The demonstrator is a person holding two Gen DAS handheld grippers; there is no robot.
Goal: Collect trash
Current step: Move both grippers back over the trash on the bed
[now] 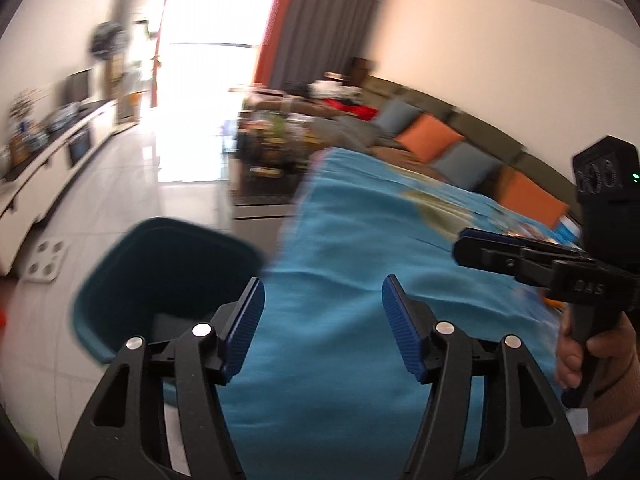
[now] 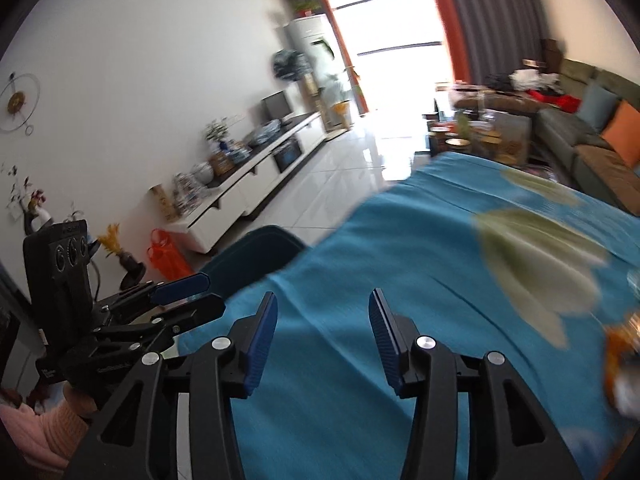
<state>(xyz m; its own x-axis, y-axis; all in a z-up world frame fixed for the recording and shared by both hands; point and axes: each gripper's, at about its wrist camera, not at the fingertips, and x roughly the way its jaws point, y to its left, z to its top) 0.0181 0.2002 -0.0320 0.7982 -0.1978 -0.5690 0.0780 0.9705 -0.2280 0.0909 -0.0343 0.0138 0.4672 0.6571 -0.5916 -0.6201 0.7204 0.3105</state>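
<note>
A dark teal trash bin [image 1: 160,280] stands on the floor at the left edge of a table with a blue cloth [image 1: 360,280]; the bin also shows in the right wrist view [image 2: 256,256]. My left gripper [image 1: 323,300] is open and empty, above the table's edge next to the bin. My right gripper [image 2: 323,312] is open and empty over the cloth. It shows in the left wrist view [image 1: 464,244] at the right, and the left gripper shows in the right wrist view [image 2: 212,292]. Blurred orange and white items [image 2: 620,364] lie on the cloth at the far right.
A white TV cabinet [image 2: 248,176] with ornaments runs along the left wall. A cluttered coffee table [image 1: 272,140] and a grey sofa with orange cushions [image 1: 432,132] stand beyond the table. An orange bag [image 2: 164,256] sits on the tiled floor.
</note>
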